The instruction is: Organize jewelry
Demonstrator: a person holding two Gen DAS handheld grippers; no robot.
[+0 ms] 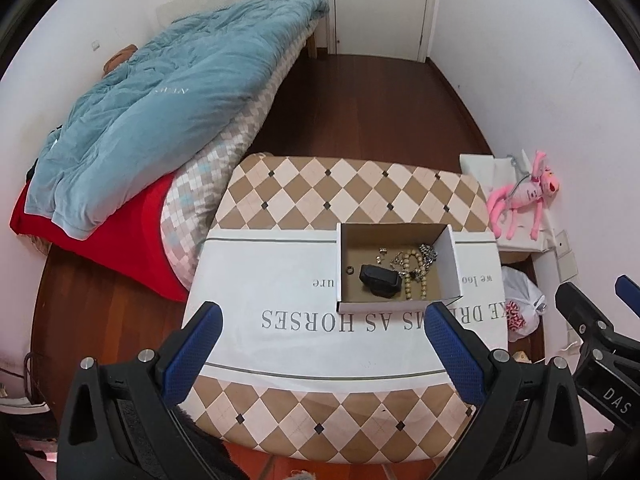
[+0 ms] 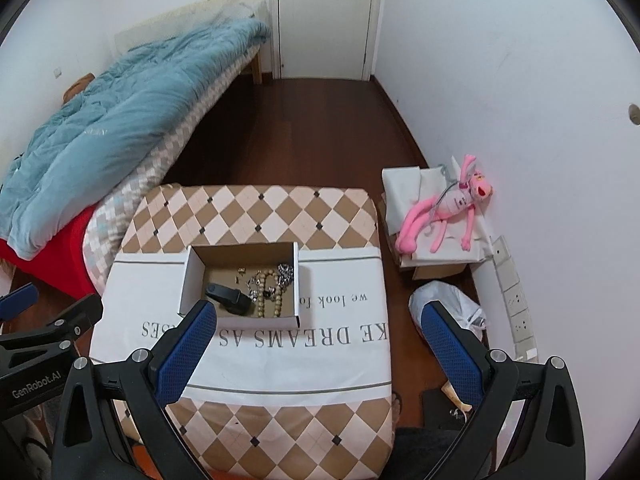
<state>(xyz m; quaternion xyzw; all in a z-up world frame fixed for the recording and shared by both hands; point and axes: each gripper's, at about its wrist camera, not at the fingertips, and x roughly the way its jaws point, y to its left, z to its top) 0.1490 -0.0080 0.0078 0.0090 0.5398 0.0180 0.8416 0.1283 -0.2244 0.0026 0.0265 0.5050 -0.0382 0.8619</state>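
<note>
Both the left hand-held gripper [image 1: 324, 336] and right hand-held gripper [image 2: 316, 334] are spread wide, holding nothing. Jewelry [image 1: 412, 266] lies in the box [image 1: 344, 264] mid-frame; only the left view shows a small ring [image 1: 350, 270].

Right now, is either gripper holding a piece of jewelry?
No: the left gripper and right gripper are open and empty, while the bead bracelet lies in the cardboard box.

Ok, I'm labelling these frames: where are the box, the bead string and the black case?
box [image 1: 449, 264]: left wrist view, right wall.
bead string [image 1: 409, 270]: left wrist view, left strand.
black case [image 2: 230, 299]: right wrist view, top face.
</note>
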